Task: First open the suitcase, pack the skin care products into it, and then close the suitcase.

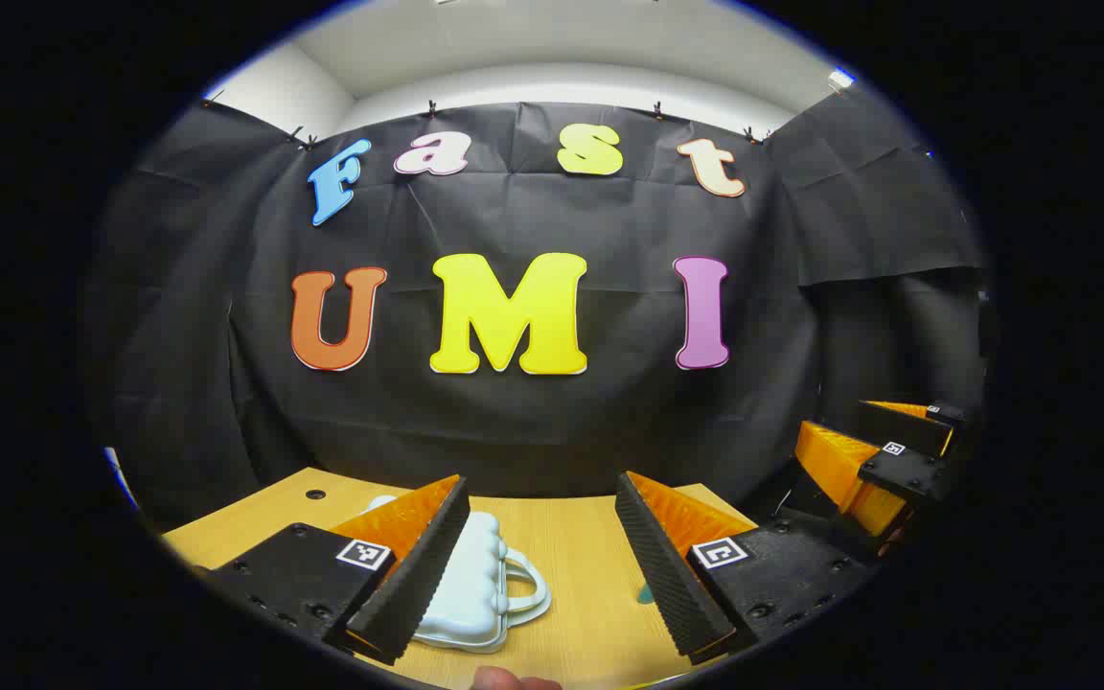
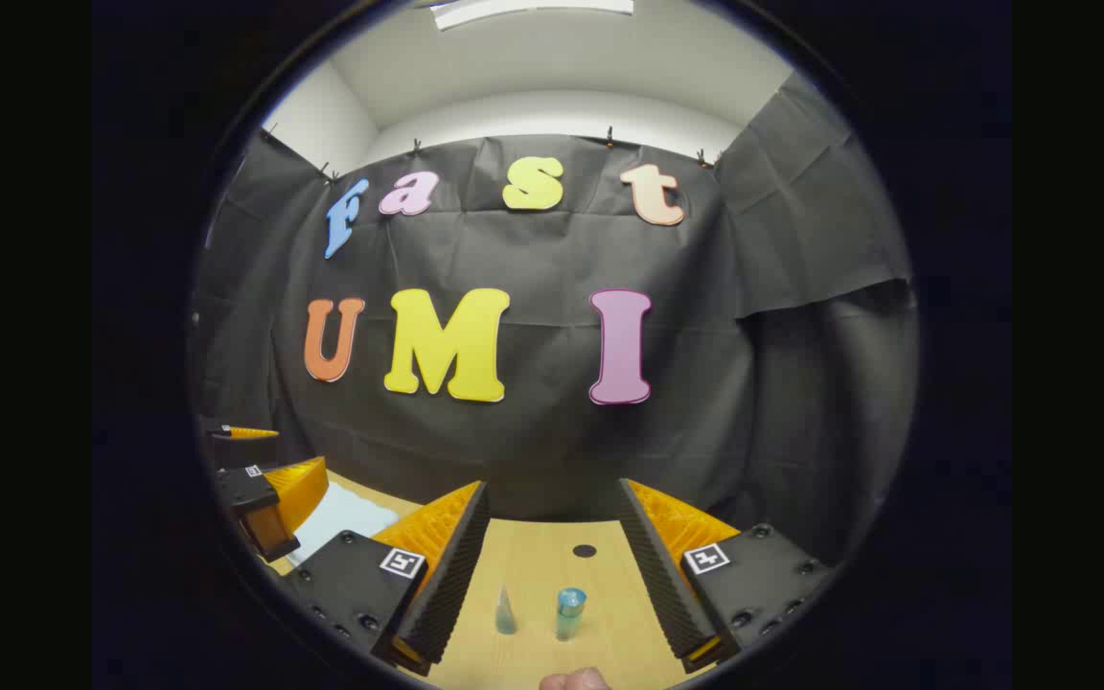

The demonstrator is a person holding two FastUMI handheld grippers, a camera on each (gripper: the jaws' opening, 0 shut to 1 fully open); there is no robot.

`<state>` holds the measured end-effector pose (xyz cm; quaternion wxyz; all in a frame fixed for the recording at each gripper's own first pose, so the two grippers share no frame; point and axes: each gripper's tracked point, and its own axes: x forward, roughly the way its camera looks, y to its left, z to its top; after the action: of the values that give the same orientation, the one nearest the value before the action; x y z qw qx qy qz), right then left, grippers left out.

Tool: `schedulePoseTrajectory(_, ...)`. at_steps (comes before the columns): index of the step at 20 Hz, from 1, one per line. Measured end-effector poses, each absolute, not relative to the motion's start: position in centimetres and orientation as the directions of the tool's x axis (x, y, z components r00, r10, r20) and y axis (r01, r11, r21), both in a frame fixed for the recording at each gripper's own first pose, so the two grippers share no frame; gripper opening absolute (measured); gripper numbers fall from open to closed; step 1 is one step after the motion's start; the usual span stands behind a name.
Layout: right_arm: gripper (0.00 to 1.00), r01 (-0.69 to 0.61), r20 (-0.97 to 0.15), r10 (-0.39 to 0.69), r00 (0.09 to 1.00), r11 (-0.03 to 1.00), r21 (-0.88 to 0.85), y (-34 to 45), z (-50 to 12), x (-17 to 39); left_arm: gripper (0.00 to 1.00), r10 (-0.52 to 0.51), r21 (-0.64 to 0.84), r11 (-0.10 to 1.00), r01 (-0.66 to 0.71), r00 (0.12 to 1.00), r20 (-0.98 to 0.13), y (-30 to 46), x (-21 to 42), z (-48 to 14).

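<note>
Suitcase (image 1: pixel 471 589): lid down, lying flat on the bench (image 1: pixel 581 565), handle poking toward the bench's middle; we can't tell its long axis.
Left tool (image 1: pixel 542 565): we've got it spread wide, gripping nothing, hovering just above the suitcase, probably lining up on the lid.
Right tool (image 2: pixel 552 565): also released, parked over two small skincare bottles (image 2: pixel 569 613) standing upright, well apart from the suitcase.

A recording booth, not a home: black cloth wall (image 1: pixel 533 422) clipped up straight ahead of the left tool (image 1: pixel 542 565), wrapping round both sides. Above it, plain white ceiling (image 2: pixel 552 57) with a strip light (image 2: pixel 533 10). Below the tool, a bare wooden counter (image 1: pixel 581 546) with a cable hole (image 2: pixel 585 551).
</note>
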<state>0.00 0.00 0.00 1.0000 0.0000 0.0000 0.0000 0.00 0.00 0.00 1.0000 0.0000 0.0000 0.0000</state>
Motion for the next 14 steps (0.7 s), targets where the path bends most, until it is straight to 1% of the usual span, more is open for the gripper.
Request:
schedulePoseTrajectory(6,0.79,-0.018,-0.008,0.018,1.0,1.0,-0.005,0.41,-0.37,0.49,0.98,0.017,0.014,1.0,-0.017,1.0,-0.008,0.31,0.35,-0.3)
schedulePoseTrajectory(8,0.78,-0.022,-0.01,0.022,1.0,1.0,-0.005,0.5,-0.53,0.5,0.98,0.013,0.017,1.0,-0.013,1.0,-0.011,0.15,0.46,-0.45)
schedulePoseTrajectory(9,0.8,-0.024,-0.015,0.024,1.0,1.0,-0.005,0.46,-0.67,0.49,0.98,0.009,0.021,1.0,-0.009,1.0,-0.014,0.0,0.47,-0.51)
schedulePoseTrajectory(14,0.79,-0.017,-0.031,0.017,0.999,1.0,-0.002,-0.23,-1.14,0.42,0.98,0.004,0.039,0.999,-0.004,1.0,-0.024,-0.37,0.48,-0.88)
